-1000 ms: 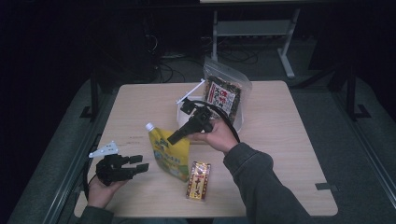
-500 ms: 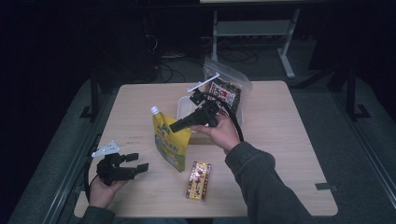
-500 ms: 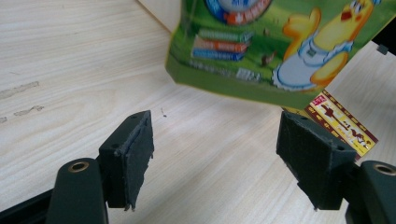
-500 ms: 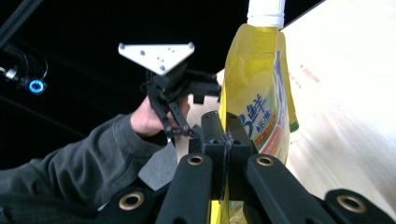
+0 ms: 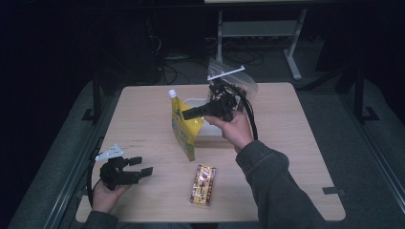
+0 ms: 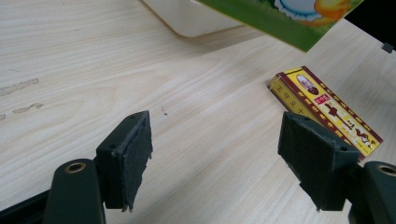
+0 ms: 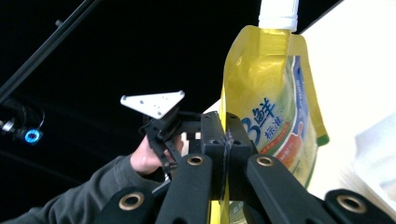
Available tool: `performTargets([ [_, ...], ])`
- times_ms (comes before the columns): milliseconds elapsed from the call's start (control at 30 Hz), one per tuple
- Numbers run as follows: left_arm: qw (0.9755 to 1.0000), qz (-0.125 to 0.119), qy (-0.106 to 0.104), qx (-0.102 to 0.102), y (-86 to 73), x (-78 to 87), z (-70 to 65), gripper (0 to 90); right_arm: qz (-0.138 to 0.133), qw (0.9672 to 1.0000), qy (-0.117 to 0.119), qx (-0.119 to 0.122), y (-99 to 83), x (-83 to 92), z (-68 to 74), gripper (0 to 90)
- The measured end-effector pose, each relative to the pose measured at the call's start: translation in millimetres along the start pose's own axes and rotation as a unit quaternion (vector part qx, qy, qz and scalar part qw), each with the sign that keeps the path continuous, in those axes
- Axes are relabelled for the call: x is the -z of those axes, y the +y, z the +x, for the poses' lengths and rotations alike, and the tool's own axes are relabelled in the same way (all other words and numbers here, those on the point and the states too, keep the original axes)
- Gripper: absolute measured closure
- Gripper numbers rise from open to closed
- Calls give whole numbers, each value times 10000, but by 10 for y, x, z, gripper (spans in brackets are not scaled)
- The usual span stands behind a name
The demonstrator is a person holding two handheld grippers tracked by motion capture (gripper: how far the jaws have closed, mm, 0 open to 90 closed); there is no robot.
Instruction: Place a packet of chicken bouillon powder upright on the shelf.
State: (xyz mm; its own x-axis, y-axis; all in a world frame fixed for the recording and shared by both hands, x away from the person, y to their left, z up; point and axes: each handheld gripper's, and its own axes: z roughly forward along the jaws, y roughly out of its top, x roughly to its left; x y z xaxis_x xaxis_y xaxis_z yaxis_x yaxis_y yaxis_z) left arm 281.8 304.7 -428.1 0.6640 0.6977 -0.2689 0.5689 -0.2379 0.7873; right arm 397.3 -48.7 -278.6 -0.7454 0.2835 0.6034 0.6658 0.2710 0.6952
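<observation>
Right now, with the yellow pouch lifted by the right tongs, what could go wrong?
The right tongs pinch only the edge of the yellow pouch, so it may swing or slip out. It hangs beside the white container and could knock its rim. If it drops, it could land on the red and yellow box.

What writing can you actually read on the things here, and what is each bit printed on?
"3" followed by blue Chinese characters that look like "鱼鲜" and "标准": on the yellow spouted pouch pinched in the right tool.
Red and yellow box lying on the table: rows of Chinese characters and a small portrait, too small to read.
Clear zip bag: its contents carry print, too blurred to read.
No other writing can be made out.
</observation>
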Motion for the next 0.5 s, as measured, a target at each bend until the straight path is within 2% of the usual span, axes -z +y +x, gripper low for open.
performTargets([
  [267,10000,16,-23,82,-29,0,40,255,-220,9995,-205,-88,78,165,-19,896],
  [500,10000,60,-24,72,-36,-21,34,254,-528,9976,-425,-128,152,297,-29,896],
])
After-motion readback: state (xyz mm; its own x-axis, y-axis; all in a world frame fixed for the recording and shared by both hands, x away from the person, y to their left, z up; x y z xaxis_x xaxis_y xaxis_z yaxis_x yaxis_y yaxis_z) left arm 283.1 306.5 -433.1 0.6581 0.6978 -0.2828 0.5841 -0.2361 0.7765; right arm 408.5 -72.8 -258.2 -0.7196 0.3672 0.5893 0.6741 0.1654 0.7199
